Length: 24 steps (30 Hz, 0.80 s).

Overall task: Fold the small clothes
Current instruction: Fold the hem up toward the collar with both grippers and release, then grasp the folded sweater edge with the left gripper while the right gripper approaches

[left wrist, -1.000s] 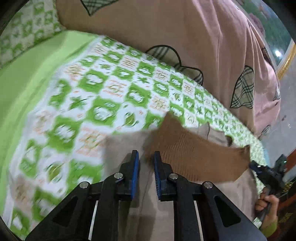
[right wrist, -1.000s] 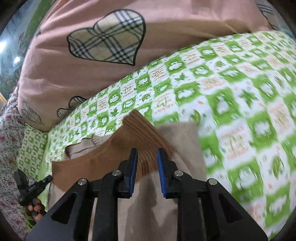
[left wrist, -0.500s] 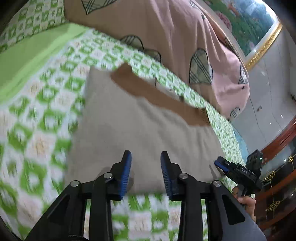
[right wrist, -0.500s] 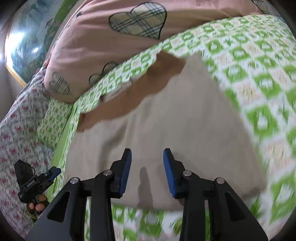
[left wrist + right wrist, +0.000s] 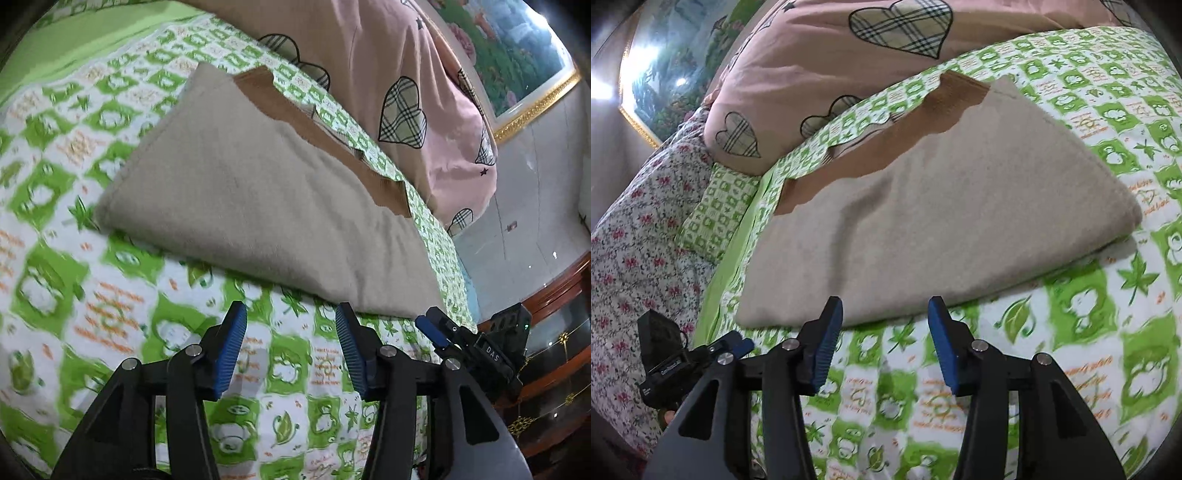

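nearest in each wrist view is that hand's own gripper: the left gripper (image 5: 291, 347) and the right gripper (image 5: 884, 343), two in all, each with two blue-padded fingers. both have just been opening, and both now stand apart with nothing between the pads, hovering over the bed sheet (image 5: 122, 310) just short of the garment's near fold. each gripper also shows at the edge of the other's view, the right one at the left view's right side and the left one at the right view's left side.

just past them lies one folded beige garment (image 5: 258, 199) with a brown ribbed band (image 5: 325, 136) along its far edge, flat on the green-and-white patterned sheet.

beyond it sits one pink quilt (image 5: 399, 70) with plaid hearts. farthest off hangs one gold-framed picture (image 5: 517, 55) on the wall, and a floral cloth (image 5: 631, 236) lies beside the bed.
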Motion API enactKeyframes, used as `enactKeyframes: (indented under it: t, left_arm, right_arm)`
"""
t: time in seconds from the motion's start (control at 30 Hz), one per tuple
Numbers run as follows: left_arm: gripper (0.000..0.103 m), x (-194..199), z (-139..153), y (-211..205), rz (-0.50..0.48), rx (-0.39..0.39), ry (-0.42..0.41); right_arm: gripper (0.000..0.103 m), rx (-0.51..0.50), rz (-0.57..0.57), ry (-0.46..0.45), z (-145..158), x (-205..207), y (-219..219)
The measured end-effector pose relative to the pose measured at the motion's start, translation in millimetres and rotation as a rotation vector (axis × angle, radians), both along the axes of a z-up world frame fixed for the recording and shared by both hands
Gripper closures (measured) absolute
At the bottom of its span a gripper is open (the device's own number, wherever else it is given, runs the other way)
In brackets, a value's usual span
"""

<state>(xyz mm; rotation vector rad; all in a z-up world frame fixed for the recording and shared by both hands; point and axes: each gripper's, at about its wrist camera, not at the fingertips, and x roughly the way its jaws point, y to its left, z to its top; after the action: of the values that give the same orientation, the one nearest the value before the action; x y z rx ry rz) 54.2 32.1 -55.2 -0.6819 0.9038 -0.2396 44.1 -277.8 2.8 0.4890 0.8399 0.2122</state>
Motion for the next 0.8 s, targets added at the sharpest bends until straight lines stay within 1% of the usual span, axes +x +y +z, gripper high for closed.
enactKeyframes:
  t: [0.1, 0.13, 0.27, 0.3, 0.37, 0.43, 0.5, 0.57, 0.7, 0.77, 0.8]
  left_arm:
    - [0.047, 3.6, -3.3, -2.4, 0.008, -0.009, 0.007]
    - [0.044, 5.2, -4.3, -1.7, 0.022, -0.014, 0.006]
    - [0.042, 17.9, -10.7, 10.4, 0.084, -0.042, 0.025]
    - [0.04, 20.5, -12.7, 15.4, 0.098, -0.054, 0.032]
    - [0.039, 25.4, -17.5, 27.5, 0.137, -0.092, 0.042]
    - [0.039, 28.9, -19.2, 38.2, 0.189, -0.112, 0.033]
    - [0.039, 33.2, -20.2, 43.7, 0.22, -0.108, 0.028]
    - [0.04, 40.2, -21.6, 49.3, 0.252, -0.086, 0.012]
    - [0.04, 53.2, -24.4, 57.2, 0.29, -0.084, -0.019]
    - [0.044, 58.4, -22.0, 59.1, 0.307, -0.066, -0.017]
    - [0.048, 63.0, -20.6, 58.5, 0.314, -0.052, -0.014]
  right_arm:
    - [0.053, 0.009, 0.005, 0.008, -2.0, -1.8, 2.8]
    - [0.053, 0.013, 0.005, 0.008, -2.3, -2.4, 2.7]
    - [0.053, 0.018, 0.007, 0.004, -1.2, -4.0, 2.8]
    - [0.053, 0.019, 0.005, 0.004, -1.3, -4.4, 3.0]
    - [0.052, 0.024, 0.002, 0.004, -1.0, -5.2, 1.9]
    - [0.052, 0.025, -0.004, 0.004, -1.3, -6.3, 0.2]
    - [0.052, 0.033, -0.007, 0.004, -1.6, -6.1, -1.6]
    - [0.052, 0.038, -0.006, 0.006, -2.4, -4.6, -2.1]
    - [0.052, 0.044, 0.001, 0.008, -2.2, -1.2, -0.3]
    - [0.052, 0.05, 0.004, 0.006, -2.1, -0.1, -0.3]
    - [0.051, 0.051, 0.005, 0.007, -2.1, 0.6, -0.4]
